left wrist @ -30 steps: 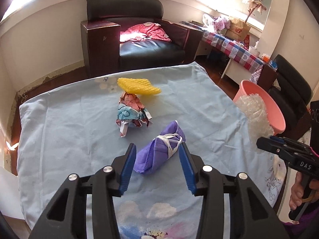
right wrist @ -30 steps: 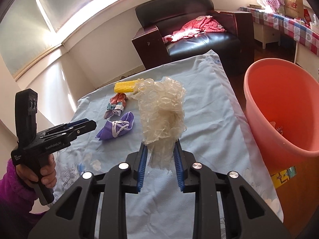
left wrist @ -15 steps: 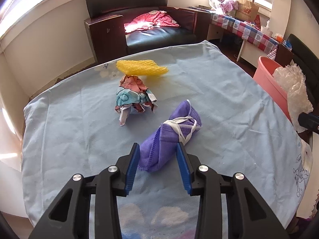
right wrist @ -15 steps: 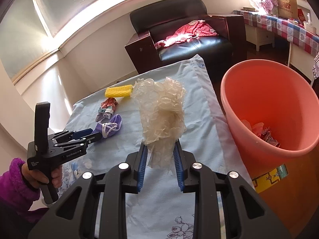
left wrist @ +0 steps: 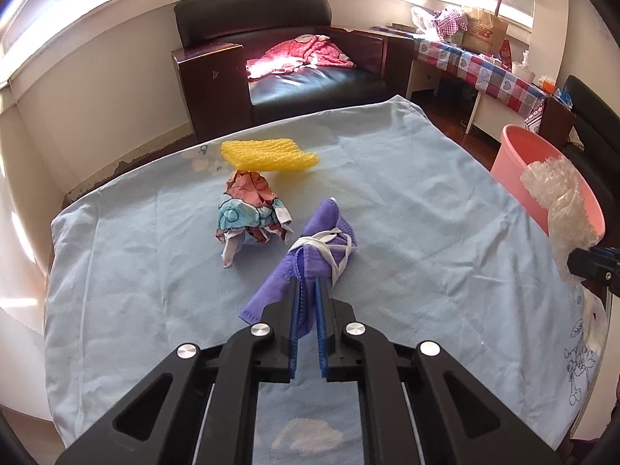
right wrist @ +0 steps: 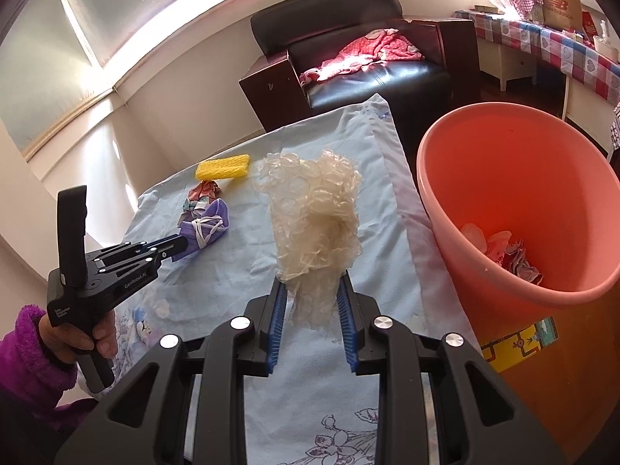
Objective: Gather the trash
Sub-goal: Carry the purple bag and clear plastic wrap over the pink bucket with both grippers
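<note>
Only the right wrist view looks down into the salmon-pink plastic bucket [right wrist: 515, 209], where crumpled pink and white paper scraps [right wrist: 507, 255] lie at the bottom; the left wrist view shows just its rim and outer wall [left wrist: 515, 155] beyond the table edge. The right view also shows the person's left hand [right wrist: 77, 339], in a purple fleece sleeve, holding the left gripper [right wrist: 182, 246] by its handle. That left gripper [left wrist: 307, 288] has its blue-padded fingers pressed nearly together on the near end of a rolled purple face mask with white ear loops [left wrist: 321, 244], which lies on the table. The right gripper [right wrist: 312, 294] pinches the lower part of a crumpled wad of clear bubble wrap [right wrist: 314, 217], held upright above the table just beside the bucket; in the left view the same wad [left wrist: 558, 193] shows in front of the bucket's rim. A pale blue cloth with printed clouds and flowers [left wrist: 407, 213] covers the table. On it, behind the mask, lies a crumpled ball of pink and blue printed paper [left wrist: 252, 209], and behind that a yellow foam mesh sleeve [left wrist: 267, 153]. Beyond the table stands a black leather armchair with dark wooden sides [left wrist: 286, 73], a red patterned garment [left wrist: 306, 56] on its seat, and at the right a side table under a red, blue and white checked cloth [left wrist: 488, 73] bearing bags and boxes.
</note>
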`<state>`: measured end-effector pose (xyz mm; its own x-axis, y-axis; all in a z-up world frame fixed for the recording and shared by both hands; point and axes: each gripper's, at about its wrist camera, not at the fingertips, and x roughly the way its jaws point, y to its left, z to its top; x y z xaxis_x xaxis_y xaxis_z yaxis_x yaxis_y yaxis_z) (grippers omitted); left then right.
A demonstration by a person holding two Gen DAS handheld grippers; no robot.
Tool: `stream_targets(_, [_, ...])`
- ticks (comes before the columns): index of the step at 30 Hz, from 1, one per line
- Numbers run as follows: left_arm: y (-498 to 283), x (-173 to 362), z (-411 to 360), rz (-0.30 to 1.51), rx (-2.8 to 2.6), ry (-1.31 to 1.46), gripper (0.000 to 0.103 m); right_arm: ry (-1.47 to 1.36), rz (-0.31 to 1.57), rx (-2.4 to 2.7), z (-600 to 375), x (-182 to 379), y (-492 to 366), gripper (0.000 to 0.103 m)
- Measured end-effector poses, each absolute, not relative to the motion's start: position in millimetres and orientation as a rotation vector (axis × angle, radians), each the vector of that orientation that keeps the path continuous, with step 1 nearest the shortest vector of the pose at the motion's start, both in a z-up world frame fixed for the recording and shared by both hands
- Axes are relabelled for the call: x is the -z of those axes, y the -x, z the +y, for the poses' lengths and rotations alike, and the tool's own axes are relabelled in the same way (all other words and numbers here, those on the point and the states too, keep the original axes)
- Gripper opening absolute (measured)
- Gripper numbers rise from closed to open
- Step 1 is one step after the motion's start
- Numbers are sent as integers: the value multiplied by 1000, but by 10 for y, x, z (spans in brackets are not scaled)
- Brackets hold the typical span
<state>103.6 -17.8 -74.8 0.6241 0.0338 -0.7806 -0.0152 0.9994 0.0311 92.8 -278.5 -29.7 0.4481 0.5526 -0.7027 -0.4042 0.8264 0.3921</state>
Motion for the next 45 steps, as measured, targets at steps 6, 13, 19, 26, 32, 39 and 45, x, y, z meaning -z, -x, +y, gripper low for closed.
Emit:
stream_targets(6, [-1083,582,-262,859,-13,-26,6,-183,920,-580,-2805,265,-967,26])
stream_targets(13, [-1155,376,-538,796,29,-63,6,-206,903,-527,-3004,229,-997,26])
stream_targets(19, [-1239,205,-843,747,91,-72,6,-214,875,-483,-3157,133,-976,26])
stream_targets(26, [-1286,-5,-1229,688,168,-82,6,-214,834,-436,-3314,-19,-918,26])
stream_targets(32, [-1316,-91,-1565,656,230,-89,6,-223,794,-379,-3473,-147,-896,26])
stream_targets(39, [-1377,-111,-1850,651,279,-80,6,-224,766,-300,-3692,-198,-880,26])
stream_targets(45, [-1424,-108,-2028,656,310,-86,6,-251,755,-244,-3868,-194,-892,26])
